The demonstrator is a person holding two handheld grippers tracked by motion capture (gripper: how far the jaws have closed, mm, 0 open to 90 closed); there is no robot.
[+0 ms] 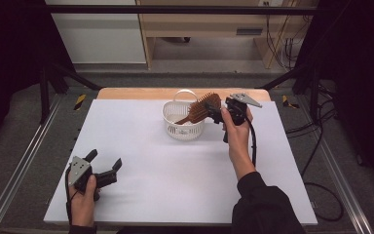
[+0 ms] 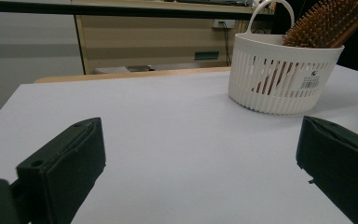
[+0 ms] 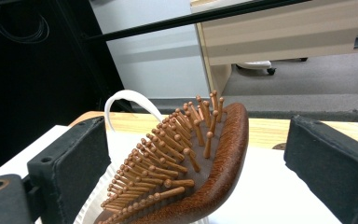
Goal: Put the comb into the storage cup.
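Letting go of the wooden paddle hairbrush (image 1: pixel 200 109) cleanly is the step in hand, as I judge it; the brush stands handle-down in the white slatted basket (image 1: pixel 182 127), its bristled head leaning out over the rim toward the right tongs (image 1: pixel 214 113); the basket sits near the middle of the worktop's (image 1: pixel 175 170) far edge, its looped handle up at the back

To do this well, the right tongs should draw straight back from the brush head, away from the basket, with the jaws kept wide so neither pad catches the bristles or drags the head sideways; a snag could tip the light basket or lever the brush out again; a small lift before moving off would probably help clear the bristle tips

Right tongs: jaws spread wide, standing either side of the brush head in the right gripper view (image 3: pixel 200 163); there is clear space between each pad and the wood, so the brush is between them but not pinched; it rests on the basket alone

Left tongs (image 1: pixel 108 165): jaws spread wide and holding nothing, low over the worktop close to its near left corner, well apart from the basket; in the left gripper view they point toward the basket (image 2: pixel 284 74) across bare white surface
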